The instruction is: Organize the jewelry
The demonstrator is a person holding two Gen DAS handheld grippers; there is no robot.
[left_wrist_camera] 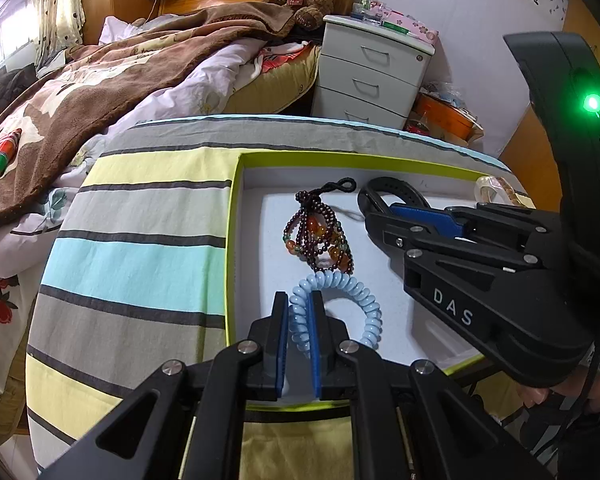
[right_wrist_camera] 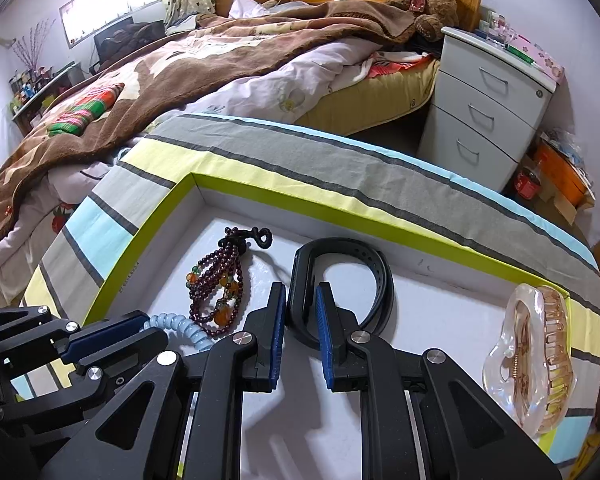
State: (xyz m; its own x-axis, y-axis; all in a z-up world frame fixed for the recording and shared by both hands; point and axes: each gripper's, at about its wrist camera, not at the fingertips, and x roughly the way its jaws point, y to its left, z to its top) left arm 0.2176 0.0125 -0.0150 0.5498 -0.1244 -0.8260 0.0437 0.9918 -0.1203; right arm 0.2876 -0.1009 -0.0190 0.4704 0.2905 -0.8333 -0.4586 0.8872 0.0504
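A white box with a lime-green rim (left_wrist_camera: 340, 157) (right_wrist_camera: 300, 205) lies on a striped cloth. My left gripper (left_wrist_camera: 298, 300) (right_wrist_camera: 150, 326) is shut on a pale blue coil hair tie (left_wrist_camera: 364, 300) (right_wrist_camera: 184, 328) near the box's front. A string of dark red and orange beads (left_wrist_camera: 320, 240) (right_wrist_camera: 216, 280) lies just beyond the coil, touching it. My right gripper (right_wrist_camera: 300, 288) (left_wrist_camera: 374, 216) is shut on one side of a black wristband (right_wrist_camera: 364, 256) (left_wrist_camera: 400, 190), to the right of the beads. Both grippers point down into the box.
A translucent amber claw clip (right_wrist_camera: 536, 352) (left_wrist_camera: 496, 188) rests on the box's right rim. The striped cloth (left_wrist_camera: 140, 240) covers the surface around the box. A bed with a brown blanket (right_wrist_camera: 220, 60) lies behind, and a white drawer cabinet (right_wrist_camera: 488, 112) stands at the back right.
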